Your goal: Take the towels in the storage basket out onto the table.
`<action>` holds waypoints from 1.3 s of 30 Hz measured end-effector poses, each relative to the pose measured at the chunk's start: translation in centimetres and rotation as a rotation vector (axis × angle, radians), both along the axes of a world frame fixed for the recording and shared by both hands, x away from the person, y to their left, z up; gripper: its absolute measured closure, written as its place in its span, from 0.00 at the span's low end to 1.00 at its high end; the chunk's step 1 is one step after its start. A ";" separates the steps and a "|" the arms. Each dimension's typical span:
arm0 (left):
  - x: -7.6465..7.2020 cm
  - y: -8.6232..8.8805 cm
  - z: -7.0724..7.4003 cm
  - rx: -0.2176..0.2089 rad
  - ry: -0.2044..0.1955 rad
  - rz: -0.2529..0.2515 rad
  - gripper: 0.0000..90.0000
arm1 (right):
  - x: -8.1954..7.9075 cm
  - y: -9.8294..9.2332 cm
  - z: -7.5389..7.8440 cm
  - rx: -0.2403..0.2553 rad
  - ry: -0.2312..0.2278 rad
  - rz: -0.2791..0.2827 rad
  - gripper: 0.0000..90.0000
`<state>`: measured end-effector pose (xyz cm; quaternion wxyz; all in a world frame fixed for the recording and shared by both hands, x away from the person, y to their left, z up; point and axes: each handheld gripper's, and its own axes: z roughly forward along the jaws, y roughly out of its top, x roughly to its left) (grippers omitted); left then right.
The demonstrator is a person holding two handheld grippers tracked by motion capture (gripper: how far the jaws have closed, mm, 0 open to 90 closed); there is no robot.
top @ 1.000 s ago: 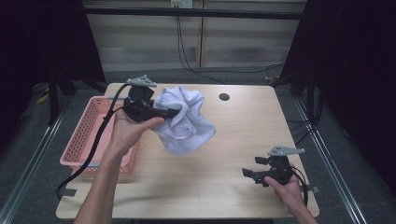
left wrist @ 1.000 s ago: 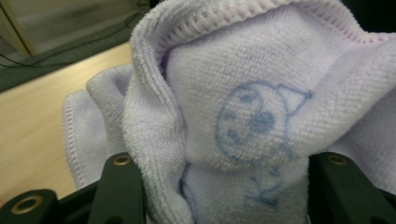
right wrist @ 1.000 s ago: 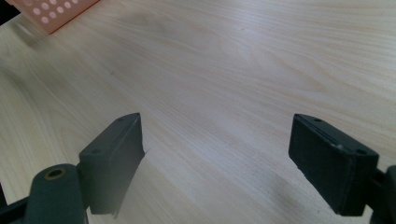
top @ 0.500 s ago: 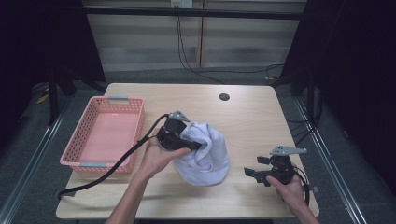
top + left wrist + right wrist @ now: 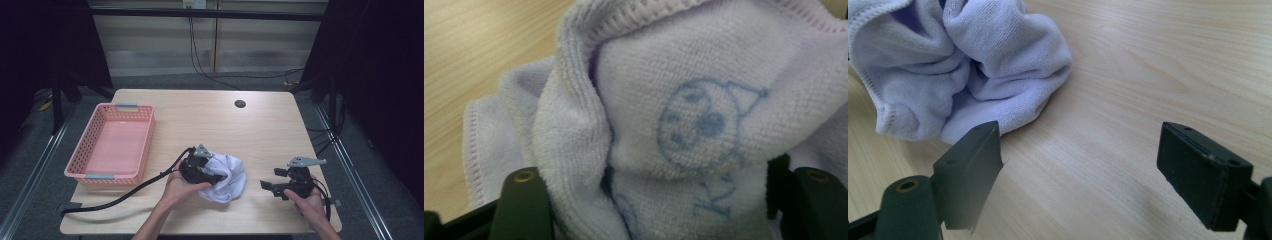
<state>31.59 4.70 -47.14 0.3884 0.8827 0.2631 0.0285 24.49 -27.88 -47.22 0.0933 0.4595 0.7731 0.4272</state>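
A white towel with a blue drawn face lies bunched on the wooden table, near its front middle. My left gripper lies low against the towel's left side. In the left gripper view the towel fills the gap of that gripper; its jaws have just been opening and stand wide, with the cloth loose between them. My right gripper rests at the front right, open and empty, pointing left at the towel. Bare wood shows between the fingertips of the right gripper.
A pink plastic basket stands at the table's left, with nothing in it. A small dark hole marks the far side of the tabletop. The left gripper's black cable trails to the front left edge.
The left hand has come down and toward the front with the towel, from beside the basket to the tabletop; the towel now rests bunched on the wood. The right gripper has not moved.
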 end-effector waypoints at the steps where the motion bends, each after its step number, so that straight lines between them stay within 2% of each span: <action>1: 0.0 0.0 0.0 0.000 0.000 0.000 0.33 | 0.0 0.0 0.0 0.000 0.000 0.000 0.20; 2: 0.1 0.5 0.5 -0.002 0.030 -0.018 0.30 | 0.0 0.1 0.0 -0.004 0.000 -0.005 0.21; 3: 0.1 0.5 0.5 -0.002 0.030 -0.018 0.28 | 0.0 0.1 0.0 -0.004 0.000 -0.005 0.21; 4: 0.2 0.6 0.8 0.000 0.052 -0.015 0.28 | 0.0 0.2 0.0 0.000 0.000 -0.008 0.22; 5: 0.2 0.8 1.3 0.005 0.054 -0.017 0.24 | 0.1 0.3 0.0 -0.003 -0.009 -0.005 0.23; 7: -0.2 1.2 2.0 0.012 0.025 -0.015 0.23 | 0.1 0.4 0.1 0.000 -0.004 0.003 0.22; 9: -0.3 1.4 2.5 0.036 0.021 -0.040 0.20 | 0.2 0.5 0.2 0.002 -0.005 0.018 0.22; 10: -0.5 1.7 2.9 0.041 0.002 -0.043 0.20 | 0.2 0.8 0.4 -0.002 -0.005 0.026 0.22; 12: -0.6 1.8 3.1 0.040 0.002 -0.037 0.20 | 0.1 0.9 0.5 0.000 -0.006 0.029 0.22; 13: -0.6 1.9 3.3 0.024 0.006 -0.035 0.19 | 0.1 1.1 0.9 0.007 -0.019 0.041 0.21; 16: -0.7 2.3 4.0 0.023 -0.004 -0.036 0.18 | 0.0 1.3 1.1 0.013 -0.025 0.043 0.20; 17: -0.9 2.7 4.3 0.006 0.002 -0.031 0.19 | 0.0 1.4 1.6 0.020 -0.039 0.052 0.21; 18: -0.9 2.7 4.3 0.006 0.002 -0.031 0.23 | 0.0 1.4 1.6 0.020 -0.039 0.052 0.21; 19: -1.6 3.9 4.5 -0.005 0.010 0.005 0.27 | 0.1 1.7 2.0 0.003 -0.040 0.064 0.22; 22: -2.4 4.9 4.3 -0.009 0.011 0.029 0.26 | 0.1 2.1 2.3 -0.016 -0.061 0.074 0.23; 23: -3.6 5.9 4.3 0.020 -0.019 0.040 0.30 | 0.4 2.5 2.8 -0.014 -0.074 0.081 0.25; 25: -4.7 6.8 4.3 0.029 -0.025 0.061 0.33 | 0.7 3.0 3.3 -0.005 -0.082 0.089 0.26; 26: -4.7 6.8 4.3 0.029 -0.025 0.061 0.33 | 1.0 3.5 3.7 0.000 -0.092 0.095 0.27; 27: -5.1 7.3 4.3 0.015 -0.024 0.061 0.40 | 1.2 3.9 4.1 0.011 -0.096 0.102 0.29; 28: -5.8 8.0 4.1 -0.017 -0.040 0.063 0.47 | 1.4 4.4 4.5 0.022 -0.108 0.115 0.31; 30: -6.0 8.2 3.9 -0.021 -0.033 0.066 0.48 | 1.7 5.0 5.0 0.027 -0.114 0.131 0.34; 31: -6.2 8.3 3.6 -0.039 -0.030 0.068 0.53 | 2.0 5.7 5.4 0.032 -0.121 0.146 0.38; 32: -6.2 8.4 3.3 -0.076 -0.031 0.065 0.61 | 2.5 7.2 6.3 0.036 -0.140 0.175 0.42; 33: -6.0 8.3 2.7 -0.122 0.004 0.074 0.61 | 2.5 7.2 6.3 0.036 -0.140 0.175 0.42; 34: -5.5 7.6 1.9 -0.116 0.033 0.068 0.61 | 3.2 8.8 6.9 0.046 -0.156 0.201 0.47; 35: -5.5 7.6 1.9 -0.116 0.033 0.068 0.61 | 3.2 8.8 6.9 0.046 -0.156 0.201 0.47; 36: -5.4 6.8 1.5 -0.075 0.001 0.058 0.61 | 3.4 9.5 7.1 0.039 -0.163 0.204 0.48; 37: -5.2 6.2 1.4 -0.073 0.002 0.050 0.57 | 3.9 10.6 7.3 0.027 -0.169 0.229 0.49; 38: -4.9 5.7 1.3 -0.080 0.006 0.043 0.53 | 4.3 11.4 7.3 0.026 -0.162 0.246 0.48; 39: -4.5 5.1 1.1 -0.082 0.003 0.059 0.45 | 5.1 12.9 7.0 0.028 -0.122 0.283 0.47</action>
